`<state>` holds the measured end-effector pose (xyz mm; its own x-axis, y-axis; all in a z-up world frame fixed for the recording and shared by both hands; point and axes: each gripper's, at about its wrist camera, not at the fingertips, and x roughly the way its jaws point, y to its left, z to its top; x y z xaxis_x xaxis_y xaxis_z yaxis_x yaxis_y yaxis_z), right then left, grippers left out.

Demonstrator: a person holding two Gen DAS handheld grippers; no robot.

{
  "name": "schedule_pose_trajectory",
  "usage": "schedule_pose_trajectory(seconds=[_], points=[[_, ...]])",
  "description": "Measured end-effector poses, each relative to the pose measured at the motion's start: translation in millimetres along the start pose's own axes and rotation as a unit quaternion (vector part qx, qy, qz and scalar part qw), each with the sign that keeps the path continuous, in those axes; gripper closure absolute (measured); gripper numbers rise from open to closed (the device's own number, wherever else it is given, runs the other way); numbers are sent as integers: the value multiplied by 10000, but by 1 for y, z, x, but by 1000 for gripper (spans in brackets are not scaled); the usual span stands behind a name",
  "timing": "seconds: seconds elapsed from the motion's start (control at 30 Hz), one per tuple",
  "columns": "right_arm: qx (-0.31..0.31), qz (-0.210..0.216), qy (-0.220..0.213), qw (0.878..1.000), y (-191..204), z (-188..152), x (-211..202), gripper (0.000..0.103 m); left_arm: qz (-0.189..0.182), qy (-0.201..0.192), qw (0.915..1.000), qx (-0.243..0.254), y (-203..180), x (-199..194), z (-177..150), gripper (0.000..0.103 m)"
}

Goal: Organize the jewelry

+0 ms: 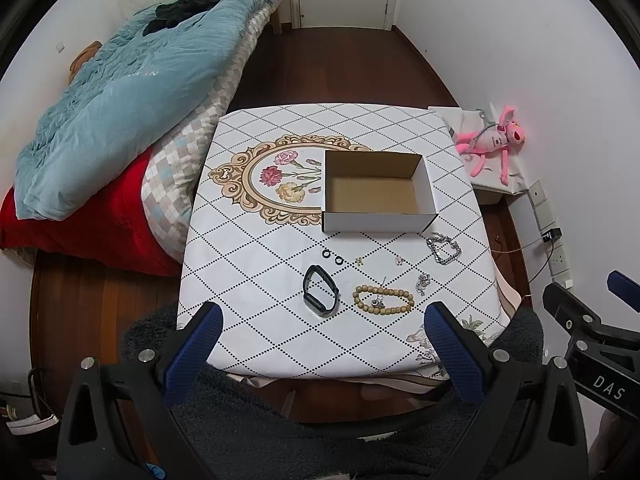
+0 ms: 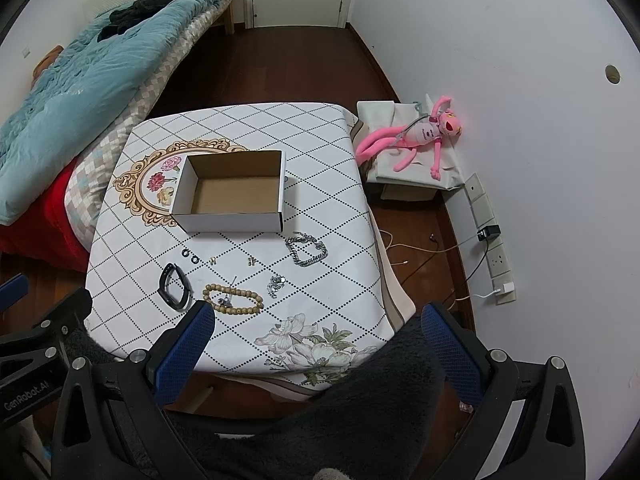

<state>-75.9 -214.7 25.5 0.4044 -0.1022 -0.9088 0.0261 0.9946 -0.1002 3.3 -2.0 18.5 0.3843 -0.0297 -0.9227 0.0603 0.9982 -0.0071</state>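
— Where's the jewelry?

— All out on the bench (image 1: 248, 240), in front of the empty cardboard box (image 1: 376, 192): two small black rings (image 1: 333, 257), a black band (image 1: 320, 290), a wooden bead bracelet (image 1: 383, 298), a silver chain bracelet (image 1: 443, 249), and a few tiny silver pieces between them — too small to name.

— And the tongs?

— Left tongs (image 1: 322, 328) spread wide, gripping nothing, held above the bench's near edge. Right tongs (image 2: 318, 326) likewise parted and bare, near the flower print.
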Motion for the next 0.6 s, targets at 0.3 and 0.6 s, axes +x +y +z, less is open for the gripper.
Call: schedule_pose_trajectory(seconds=[0.3,0.6], points=[[-1,4,0,10000,-1,1,-1,0,1,-12,10000,-24,-1,-1,0,0],[1,-13,-31,10000,-1,1,-4,0,-2,-24,10000,-6,-1,-1,1,0]])
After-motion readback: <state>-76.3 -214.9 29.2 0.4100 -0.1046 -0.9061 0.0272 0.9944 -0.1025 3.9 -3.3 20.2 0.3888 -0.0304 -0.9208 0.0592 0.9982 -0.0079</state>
